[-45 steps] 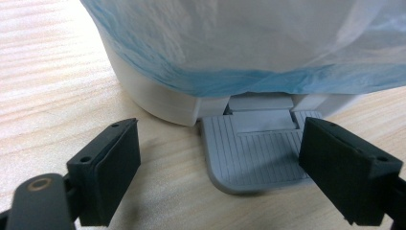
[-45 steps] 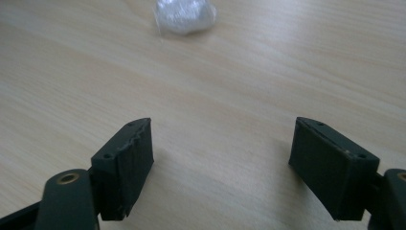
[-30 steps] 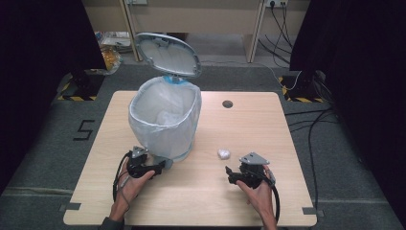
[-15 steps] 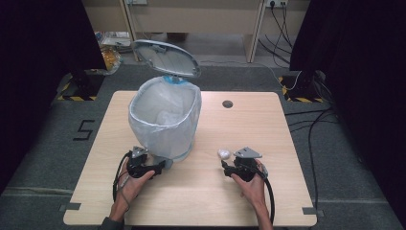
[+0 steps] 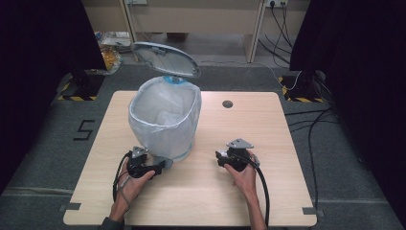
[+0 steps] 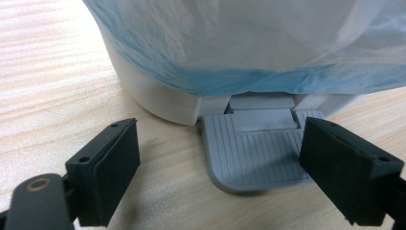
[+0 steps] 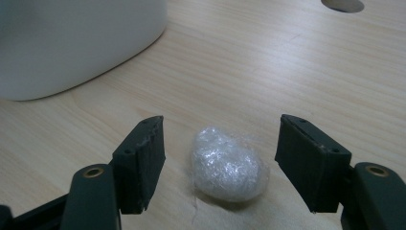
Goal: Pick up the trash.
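Observation:
A white pedal bin [image 5: 165,117] with a pale plastic liner stands on the wooden table [image 5: 268,129], its grey lid [image 5: 165,58] tipped up at the back. My left gripper [image 5: 160,166] rests at the bin's foot. Its jaws are open in the left gripper view [image 6: 220,132], and the ribbed grey pedal [image 6: 258,153] lies between and under them. My right gripper [image 5: 219,156] sits to the right of the bin. A crumpled ball of clear wrap [image 7: 227,165] lies on the table between its jaws [image 7: 221,143], which have just been closing, and neither pad touches it.
A round cable hole [image 5: 227,104] is in the table behind the right gripper. The bin's white wall [image 7: 72,38] is close on the left in the right gripper view. Cables [image 5: 306,120] trail over the floor to the right of the table.
My right gripper has moved left across the table until its jaws straddle the ball of wrap, which now sits hidden under it in the high view. The left gripper has stayed put.

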A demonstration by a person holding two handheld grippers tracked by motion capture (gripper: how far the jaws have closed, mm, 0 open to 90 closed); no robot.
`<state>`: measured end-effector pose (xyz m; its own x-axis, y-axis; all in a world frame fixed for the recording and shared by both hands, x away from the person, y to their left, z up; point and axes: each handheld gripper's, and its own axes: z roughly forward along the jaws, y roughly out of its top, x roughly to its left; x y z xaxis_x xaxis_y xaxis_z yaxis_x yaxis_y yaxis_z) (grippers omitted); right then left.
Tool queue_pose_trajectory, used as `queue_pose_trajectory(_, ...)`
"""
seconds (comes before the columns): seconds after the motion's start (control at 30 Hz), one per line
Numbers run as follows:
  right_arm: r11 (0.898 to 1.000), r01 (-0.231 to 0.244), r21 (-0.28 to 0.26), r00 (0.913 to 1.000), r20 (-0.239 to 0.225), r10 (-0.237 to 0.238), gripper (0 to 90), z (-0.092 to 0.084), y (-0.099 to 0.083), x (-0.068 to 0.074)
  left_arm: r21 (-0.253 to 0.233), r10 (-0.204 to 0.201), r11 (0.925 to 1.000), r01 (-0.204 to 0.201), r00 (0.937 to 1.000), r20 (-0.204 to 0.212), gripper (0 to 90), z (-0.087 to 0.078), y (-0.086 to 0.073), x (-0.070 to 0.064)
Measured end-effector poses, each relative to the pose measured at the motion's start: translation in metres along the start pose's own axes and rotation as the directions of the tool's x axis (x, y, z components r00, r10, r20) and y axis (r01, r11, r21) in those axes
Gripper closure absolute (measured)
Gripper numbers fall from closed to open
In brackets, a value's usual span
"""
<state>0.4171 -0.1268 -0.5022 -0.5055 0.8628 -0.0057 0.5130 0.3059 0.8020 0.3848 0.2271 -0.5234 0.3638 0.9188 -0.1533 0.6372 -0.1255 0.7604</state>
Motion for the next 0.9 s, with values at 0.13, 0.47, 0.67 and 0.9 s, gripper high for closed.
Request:
queue_pose_trajectory(0.13, 0.999, 0.026, 0.029, 0.9997, -0.001, -0.026, 36.7, 0.001, 0.002, 0.000, 0.000, 0.003, 1.0000, -0.003, 1.0000, -0.001, 12.8, 0.000, 0.000, 0.000)
queue_pose_trajectory(0.47, 0.994, 0.062, 0.085, 0.9980, -0.014, -0.061, 45.4, 0.008, -0.003, -0.001, 0.000, 0.003, 1.0000, -0.003, 1.0000, -0.001, 12.8, 0.000, 0.000, 0.000)
queue_pose_trajectory(0.67, 0.995, 0.054, 0.086, 0.9980, -0.038, -0.051, 55.4, 0.012, -0.007, -0.004, -0.001, 0.003, 1.0000, -0.003, 1.0000, 0.000, 12.8, 0.000, 0.000, 0.000)
queue_pose_trajectory(0.9, 0.997, 0.069, 0.042, 0.9971, -0.035, -0.067, 56.3, 0.002, -0.002, -0.002, -0.004, 0.001, 1.0000, -0.001, 1.0000, 0.003, 12.8, 0.000, 0.000, 0.001)
